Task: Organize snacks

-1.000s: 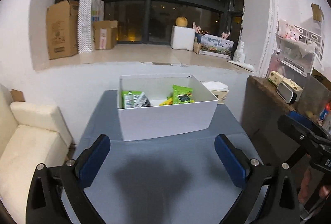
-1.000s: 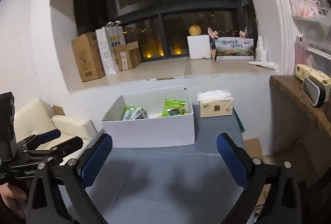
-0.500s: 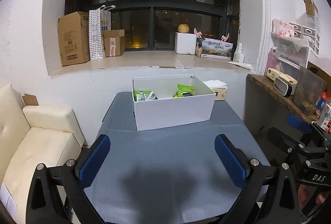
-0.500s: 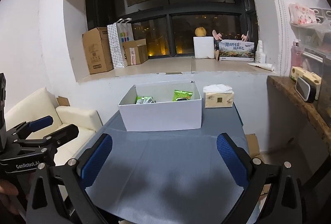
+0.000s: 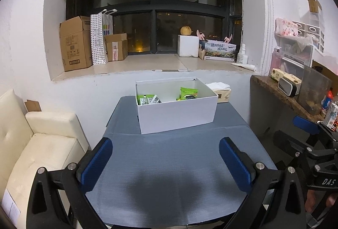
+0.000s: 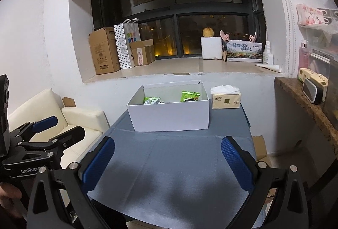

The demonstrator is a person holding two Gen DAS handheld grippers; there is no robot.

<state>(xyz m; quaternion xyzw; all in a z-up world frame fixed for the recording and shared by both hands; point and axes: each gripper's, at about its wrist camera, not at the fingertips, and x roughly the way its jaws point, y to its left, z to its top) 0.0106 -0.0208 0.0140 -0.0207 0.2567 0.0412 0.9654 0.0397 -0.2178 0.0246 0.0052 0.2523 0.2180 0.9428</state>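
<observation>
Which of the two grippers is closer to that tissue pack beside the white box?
Right, slightly. The tissue pack is ahead-right of the right gripper; the left gripper sits farther left.

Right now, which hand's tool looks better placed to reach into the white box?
Hardly any difference: both tools, left and right, are open, empty and back from the white box. Left, marginally; the box sits nearly centred in its view.

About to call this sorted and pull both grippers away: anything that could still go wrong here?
Two risks. The tall green packet leans upright inside the white box, so a bump could tip it over. The left gripper and right gripper hang open side by side at the table's near edge; they might clip each other.
</observation>
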